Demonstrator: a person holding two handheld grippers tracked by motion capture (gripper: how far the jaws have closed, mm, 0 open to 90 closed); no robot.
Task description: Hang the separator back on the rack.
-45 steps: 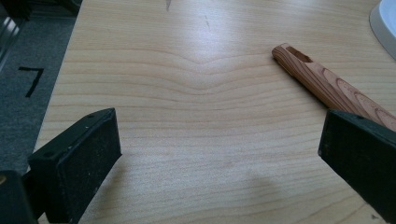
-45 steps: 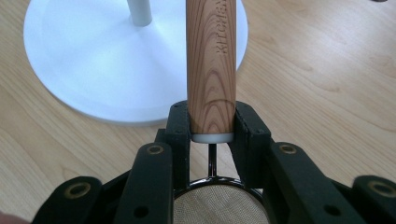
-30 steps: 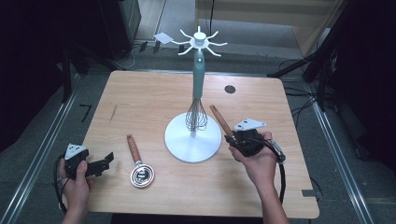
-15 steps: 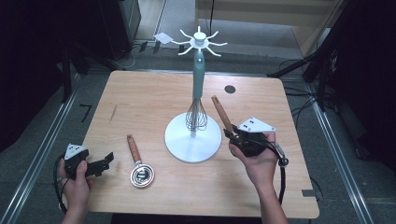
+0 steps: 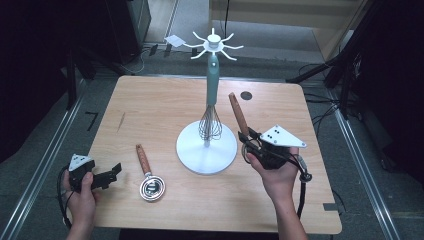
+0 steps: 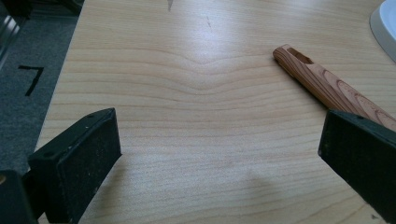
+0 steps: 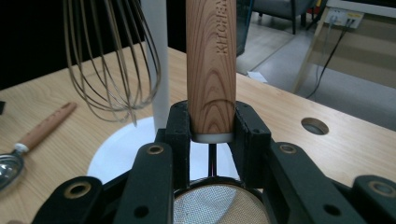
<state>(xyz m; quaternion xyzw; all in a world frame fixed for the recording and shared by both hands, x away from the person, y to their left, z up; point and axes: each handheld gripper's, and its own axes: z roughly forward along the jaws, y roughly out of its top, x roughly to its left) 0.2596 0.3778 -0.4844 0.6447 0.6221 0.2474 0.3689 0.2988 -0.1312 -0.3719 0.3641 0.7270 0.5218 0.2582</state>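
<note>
My right gripper [image 5: 246, 137] is shut on the wooden handle [image 5: 238, 114] of a small mesh strainer and holds it above the table, right of the white stand [image 5: 190, 150]. In the right gripper view the jaws clamp the handle [image 7: 211, 56] at its lower end, with the mesh bowl [image 7: 217, 205] just below them. A teal-handled whisk [image 5: 212, 82] hangs down the stand's pole; its wires [image 7: 112, 60] are left of the handle. My left gripper [image 5: 116, 172] rests open at the table's front left. A wooden-handled metal scoop [image 5: 143, 160] lies just to its right, its handle [image 6: 327, 86] beside one jaw.
The stand's top [image 5: 213, 44] carries several white hook arms. A round hole [image 5: 245, 95] sits in the table's back right. Metal rails run along the floor on both sides, and a white sheet [image 5: 174, 40] lies on the floor behind the table.
My right gripper has risen with the strainer, and the handle's tip now reaches higher beside the whisk. The left gripper and the scoop have stayed put.
</note>
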